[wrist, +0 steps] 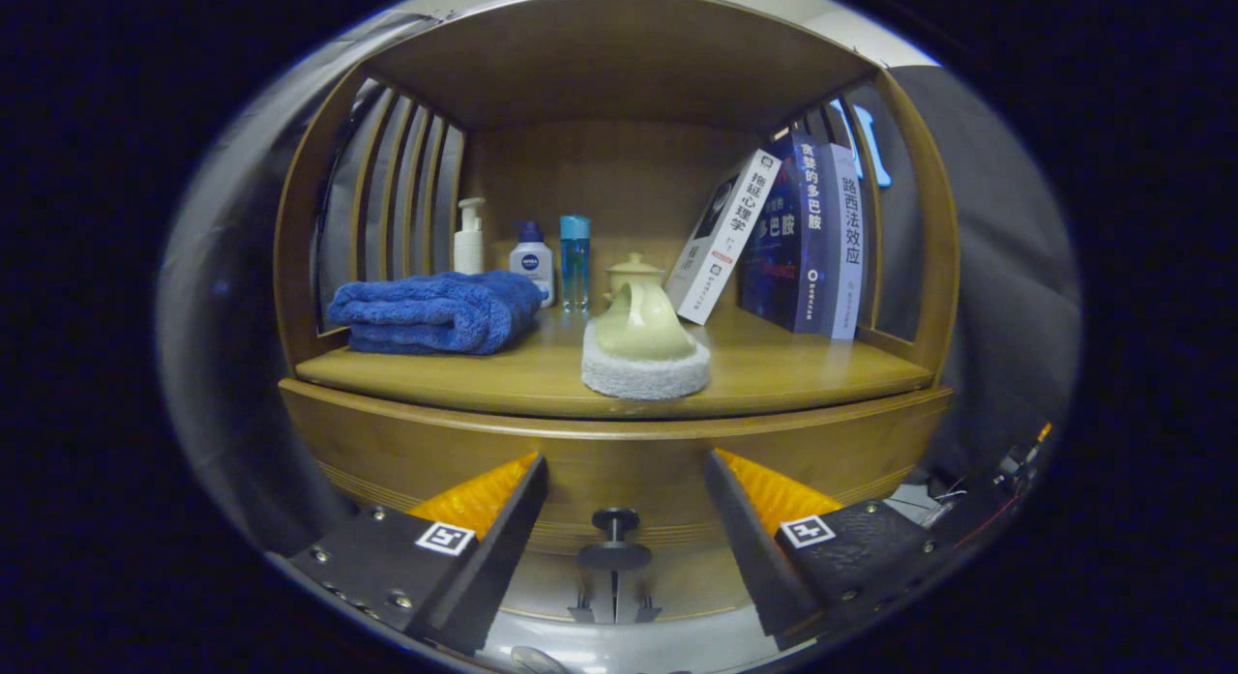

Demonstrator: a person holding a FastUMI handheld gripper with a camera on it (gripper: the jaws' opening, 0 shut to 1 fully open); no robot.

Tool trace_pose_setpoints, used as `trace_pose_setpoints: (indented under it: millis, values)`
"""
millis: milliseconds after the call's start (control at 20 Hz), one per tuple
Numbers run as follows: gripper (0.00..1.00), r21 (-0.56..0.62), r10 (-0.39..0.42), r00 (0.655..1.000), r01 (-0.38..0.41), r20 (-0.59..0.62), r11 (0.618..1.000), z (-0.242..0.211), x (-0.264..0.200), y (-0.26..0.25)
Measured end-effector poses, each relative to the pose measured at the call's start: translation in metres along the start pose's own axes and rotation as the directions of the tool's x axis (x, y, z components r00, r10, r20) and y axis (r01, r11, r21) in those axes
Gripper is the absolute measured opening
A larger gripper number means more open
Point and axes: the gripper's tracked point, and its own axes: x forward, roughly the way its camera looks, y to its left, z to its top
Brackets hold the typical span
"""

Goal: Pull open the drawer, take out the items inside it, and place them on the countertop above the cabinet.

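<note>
Gripper view: drawer (619,461) front flush with cabinet, looks closed; contents hidden. Dark knob (615,524) sits between and just ahead of the tool (619,519) fingers, which are spread wide and touch nothing, lined up to straddle it. Desk (774,365) above carries towel (435,311), jug (643,331), bottles, books.

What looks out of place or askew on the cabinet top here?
One white book leans tilted against the upright books. A green brush with a white scrub pad sits near the countertop's front edge. The gripper is open, the drawer knob between its fingers.
</note>
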Motion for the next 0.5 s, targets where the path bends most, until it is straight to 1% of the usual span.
trace_pose_setpoints:
  millis: [200, 500]
  values:
    - [0.99, -0.004, 0.004, 1.000, -0.004, 0.001, 1.000, 0.0016, 0.0058, 0.0001]
    - [0.99, -0.049, -0.002, 1.000, 0.003, 0.008, 0.999, -0.0004, 0.0063, -0.0014]
